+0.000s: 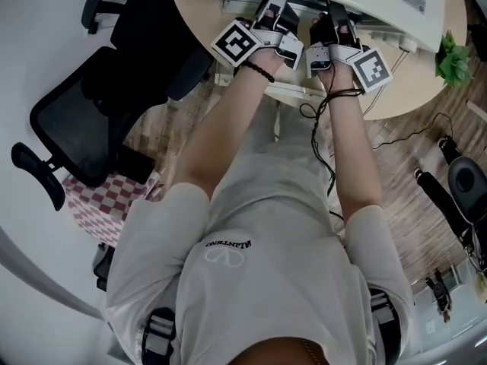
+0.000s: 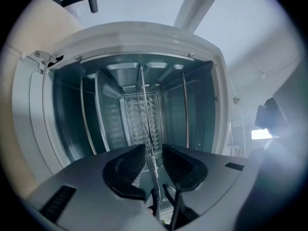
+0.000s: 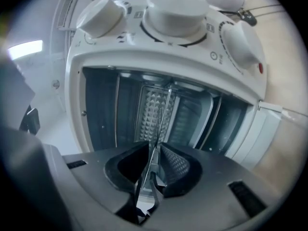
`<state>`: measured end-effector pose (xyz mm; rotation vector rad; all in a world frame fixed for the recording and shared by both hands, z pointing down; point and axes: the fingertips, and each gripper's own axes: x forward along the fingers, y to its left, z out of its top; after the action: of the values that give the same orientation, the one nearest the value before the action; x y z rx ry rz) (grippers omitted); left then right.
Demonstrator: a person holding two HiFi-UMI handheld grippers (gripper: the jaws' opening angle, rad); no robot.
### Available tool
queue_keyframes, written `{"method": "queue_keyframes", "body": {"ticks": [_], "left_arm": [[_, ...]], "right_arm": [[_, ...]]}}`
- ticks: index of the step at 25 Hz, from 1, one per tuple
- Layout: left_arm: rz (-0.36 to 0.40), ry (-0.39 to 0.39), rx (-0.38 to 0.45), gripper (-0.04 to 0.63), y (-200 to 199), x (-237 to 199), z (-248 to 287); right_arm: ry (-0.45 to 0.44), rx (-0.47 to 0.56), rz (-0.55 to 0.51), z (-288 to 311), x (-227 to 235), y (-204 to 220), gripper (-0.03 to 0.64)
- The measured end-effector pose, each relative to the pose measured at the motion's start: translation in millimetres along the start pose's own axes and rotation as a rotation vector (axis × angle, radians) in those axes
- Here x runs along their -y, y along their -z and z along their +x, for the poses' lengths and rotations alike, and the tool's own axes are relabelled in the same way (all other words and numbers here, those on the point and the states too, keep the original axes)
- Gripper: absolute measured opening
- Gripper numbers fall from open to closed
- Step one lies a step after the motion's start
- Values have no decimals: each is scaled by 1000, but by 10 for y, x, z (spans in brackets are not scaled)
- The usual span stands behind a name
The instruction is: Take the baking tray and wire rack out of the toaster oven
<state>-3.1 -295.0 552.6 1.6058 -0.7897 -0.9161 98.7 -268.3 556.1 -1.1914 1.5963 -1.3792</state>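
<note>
- Gripping wire rack [image 3: 162, 114] at its front edge: right gripper [image 3: 154, 150], pads clamped on it.
- Left gripper [image 2: 153, 152]: jaws slightly apart, rack btwn them, one pad clear.
- Rack seen edge-on, running back inside toaster oven [image 3: 168, 64] cavity.
- Embossed rear wall [image 3: 148, 115] beyond.

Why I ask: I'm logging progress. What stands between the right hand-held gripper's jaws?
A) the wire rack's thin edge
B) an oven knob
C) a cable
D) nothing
A: in the right gripper view the wire rack runs edge-on between the jaws of the right hand-held gripper and back into the open toaster oven.
</note>
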Motion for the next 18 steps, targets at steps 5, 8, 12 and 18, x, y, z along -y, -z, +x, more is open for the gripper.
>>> {"method": "queue_keyframes", "body": {"ticks": [5, 8, 12, 18], "left_arm": [[-10, 6, 3, 110, -39, -38, 12], [-21, 2, 7, 98, -49, -63, 12], [-27, -2, 6, 61, -41, -84, 6], [-63, 21, 6, 17, -36, -44, 36]], "right_arm": [[-3, 4, 22, 43, 63, -3, 77], [-5, 17, 37, 42, 80, 2, 77], [-11, 35, 49, 41, 91, -8, 77], [-5, 54, 37, 64, 91, -41, 78]]}}
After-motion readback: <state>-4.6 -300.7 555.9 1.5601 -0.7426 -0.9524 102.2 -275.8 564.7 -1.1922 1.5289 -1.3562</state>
